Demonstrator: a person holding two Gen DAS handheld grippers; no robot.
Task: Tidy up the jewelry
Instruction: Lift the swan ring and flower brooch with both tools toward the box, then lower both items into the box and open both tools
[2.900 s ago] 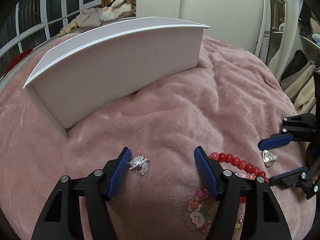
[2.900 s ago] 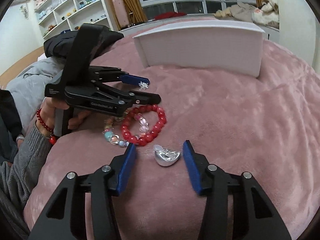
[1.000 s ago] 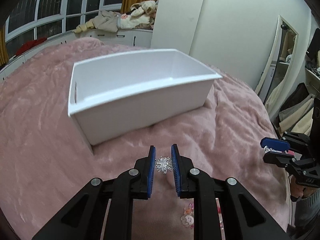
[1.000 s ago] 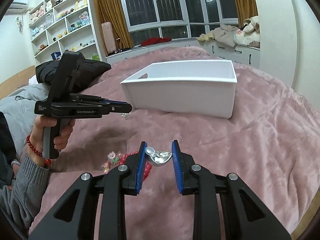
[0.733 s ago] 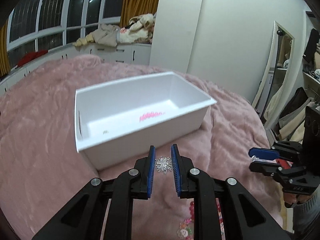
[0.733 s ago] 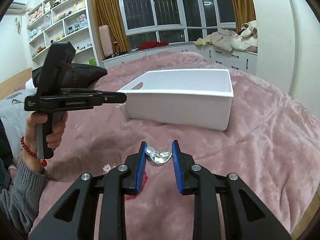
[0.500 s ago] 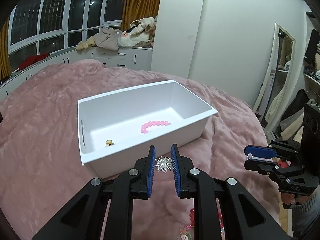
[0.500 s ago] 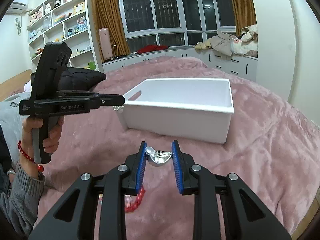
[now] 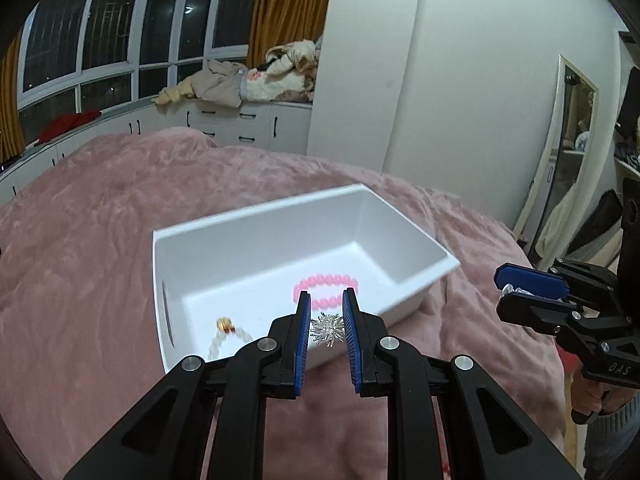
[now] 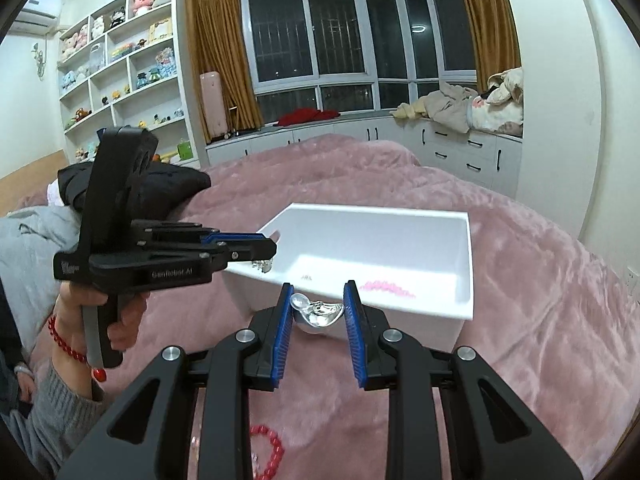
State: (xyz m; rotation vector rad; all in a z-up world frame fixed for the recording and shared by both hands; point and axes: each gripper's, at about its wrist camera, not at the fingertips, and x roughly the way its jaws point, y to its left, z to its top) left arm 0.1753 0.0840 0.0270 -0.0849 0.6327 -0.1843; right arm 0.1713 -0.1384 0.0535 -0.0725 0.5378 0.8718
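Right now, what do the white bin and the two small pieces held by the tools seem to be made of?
White bin: probably plastic, with smooth matte walls and a moulded handle slot.
Spiky charm in the left tool: looks like silver metal or rhinestones; it glitters.
Heart-shaped charm in the right tool: apparently polished silver metal, with mirror-like reflections.

spiky silver brooch (image 9: 327, 329) | silver charm (image 10: 319, 313) | white bin (image 9: 256, 240): pink bracelet (image 9: 326, 281)
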